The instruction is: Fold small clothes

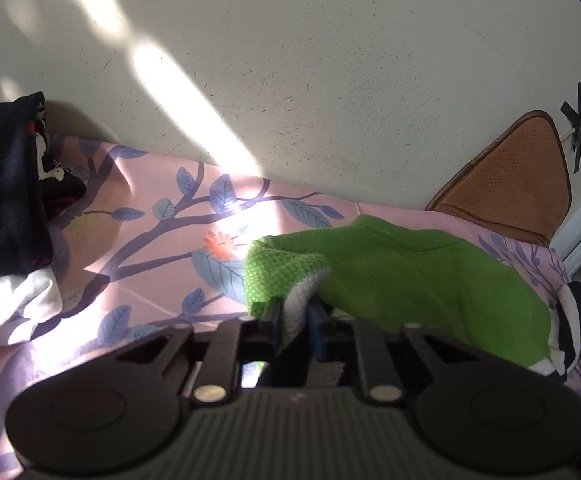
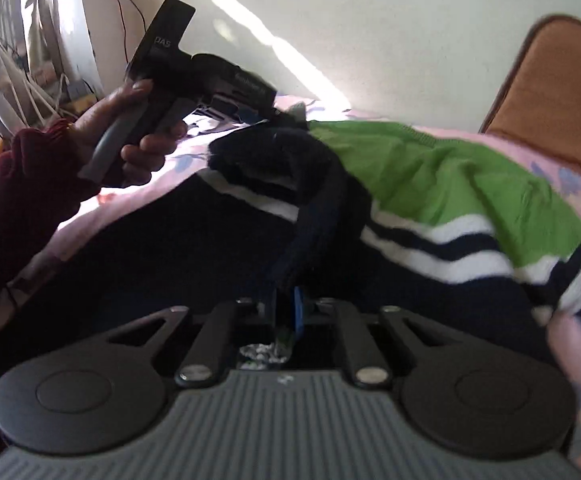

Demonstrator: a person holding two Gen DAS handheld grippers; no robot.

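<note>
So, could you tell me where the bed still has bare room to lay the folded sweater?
Bare sheet lies open between the dark pile and the sweater, up to the wall. It is crowded by the brown cushion, where the sweater spreads. Both the left claw and the right claw grip the sweater.

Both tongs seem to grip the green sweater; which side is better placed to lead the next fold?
Probably the left. The left tongs pinch the green knitted sweater at a turned-over green edge, free to carry across. The right tongs grip its dark navy band.
</note>
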